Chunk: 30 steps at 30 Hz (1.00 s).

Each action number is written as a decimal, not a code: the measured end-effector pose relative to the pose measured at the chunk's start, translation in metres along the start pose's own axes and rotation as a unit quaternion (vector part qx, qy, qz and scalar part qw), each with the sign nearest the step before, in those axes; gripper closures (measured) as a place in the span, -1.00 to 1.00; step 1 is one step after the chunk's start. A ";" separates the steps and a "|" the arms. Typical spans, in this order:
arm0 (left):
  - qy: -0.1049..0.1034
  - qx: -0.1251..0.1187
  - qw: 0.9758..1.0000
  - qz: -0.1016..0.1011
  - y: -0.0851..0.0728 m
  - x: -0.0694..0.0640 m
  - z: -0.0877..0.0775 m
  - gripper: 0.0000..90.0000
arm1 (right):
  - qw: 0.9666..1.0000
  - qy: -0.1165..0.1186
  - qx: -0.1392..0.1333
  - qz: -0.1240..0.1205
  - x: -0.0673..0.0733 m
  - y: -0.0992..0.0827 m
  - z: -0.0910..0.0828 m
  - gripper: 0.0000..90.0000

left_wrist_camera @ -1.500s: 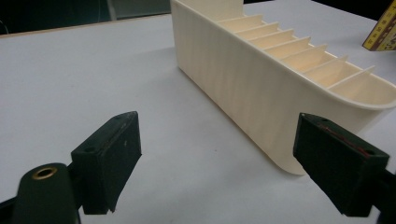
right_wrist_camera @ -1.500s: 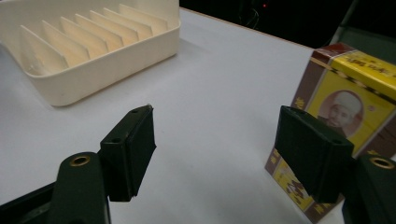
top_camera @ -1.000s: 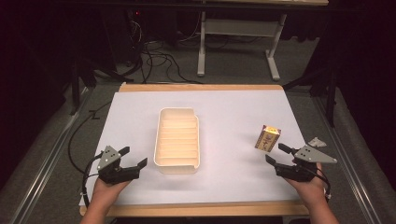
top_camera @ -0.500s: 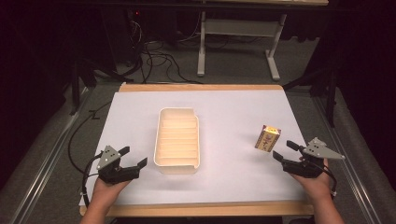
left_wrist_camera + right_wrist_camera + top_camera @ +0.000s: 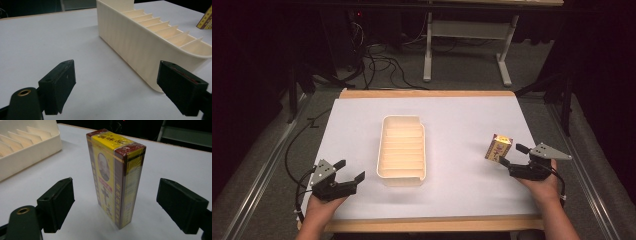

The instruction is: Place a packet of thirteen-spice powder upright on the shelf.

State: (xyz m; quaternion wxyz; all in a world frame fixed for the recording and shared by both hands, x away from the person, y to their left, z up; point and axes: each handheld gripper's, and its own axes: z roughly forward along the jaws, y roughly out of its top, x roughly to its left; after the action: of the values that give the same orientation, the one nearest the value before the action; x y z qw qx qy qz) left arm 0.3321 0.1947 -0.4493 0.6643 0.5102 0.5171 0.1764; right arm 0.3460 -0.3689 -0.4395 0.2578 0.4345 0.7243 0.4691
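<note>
A cream tray (image 5: 402, 172) with several cross dividers lies lengthwise at the table's middle. To its right stands a small yellow and dark-red box (image 5: 498, 148), upright. My right gripper (image 5: 511, 155) sits just right of the box and points at it. Its jaws have just been opening. In the right gripper view the box (image 5: 112, 177) stands at the mouth of the right gripper (image 5: 119, 203), and neither pad touches it. My left gripper (image 5: 351, 170) rests near the front left, open and holding nothing. The left gripper (image 5: 120, 86) faces the tray's side wall (image 5: 130, 42).
A white sheet (image 5: 462, 115) covers the table, with a wooden edge (image 5: 427, 224) at the front. The tray's corner (image 5: 27, 152) shows left of the box. A cable (image 5: 294, 150) trails off the left side. Desk legs and cables stand on the dark floor behind.
My right hand has shifted a little to the right and its jaws have spread wider. The box has stayed where it was. The left hand has kept still.
</note>
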 end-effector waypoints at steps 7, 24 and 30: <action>0.008 -0.002 1.000 0.000 0.001 0.003 -0.008 -0.64 | 1.000 0.008 0.000 -0.023 0.001 0.007 0.015 -0.66; 0.023 -0.001 1.000 0.004 -0.001 0.007 -0.017 -0.64 | 0.999 0.034 -0.027 -0.018 -0.014 0.013 0.026 -0.31; 0.022 0.000 1.000 0.005 -0.001 0.007 -0.018 -0.64 | 0.999 0.033 -0.029 -0.016 -0.013 0.013 0.025 -0.12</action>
State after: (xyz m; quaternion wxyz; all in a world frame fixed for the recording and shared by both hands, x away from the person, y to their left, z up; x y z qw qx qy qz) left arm 0.3196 0.2087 -0.4529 0.6518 0.5087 0.5291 0.1910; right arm 0.3774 -0.3663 -0.4385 0.2534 0.3995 0.7257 0.4996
